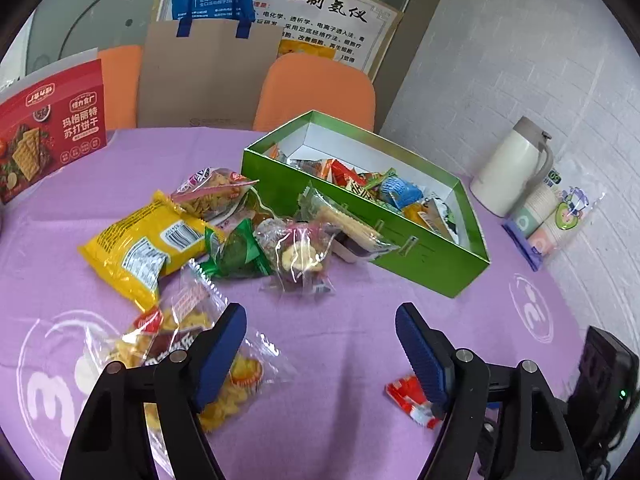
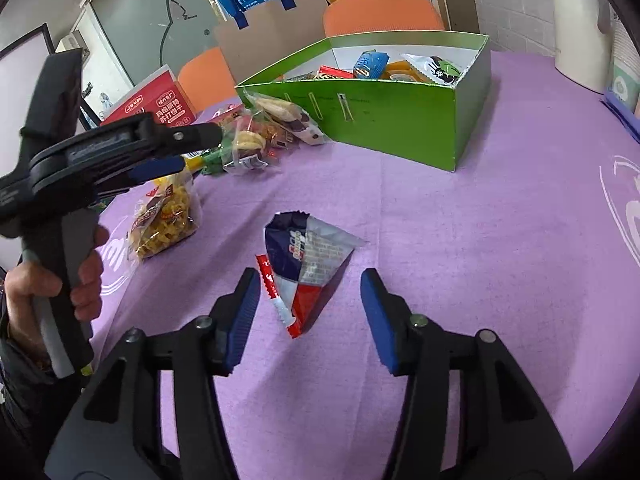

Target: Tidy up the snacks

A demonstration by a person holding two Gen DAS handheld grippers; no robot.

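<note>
A green box (image 1: 420, 256) stands open on the purple tablecloth (image 1: 340, 344), white inside, part-filled with small wrapped snacks (image 1: 396, 190) in red, blue, orange and green. Against its near wall leans a clear biscuit pack (image 1: 348, 220); beside that lie a clear packet of mixed pieces (image 1: 298, 254), a green wrapped item (image 1: 236, 254) and a yellow bag (image 1: 140, 248).

The left gripper (image 1: 320, 344) hangs over bare cloth, jaws wide apart and holding nothing. A clear bag of yellow crackers (image 1: 188, 344) lies under and beside its left finger; whether they touch cannot be told. A small red-and-white wrapper (image 1: 408, 394) lies just by its right finger.

The right gripper (image 2: 310, 312) has its jaws parted and empty. A red, white and blue snack packet (image 2: 308, 264) lies flat on the cloth, its lower end between the fingertips, clear of the right one and close by the left one. It is well apart from the box.

A cream jug (image 1: 508, 168) and a sleeve of paper cups (image 1: 548, 216) stand by the wall.
</note>
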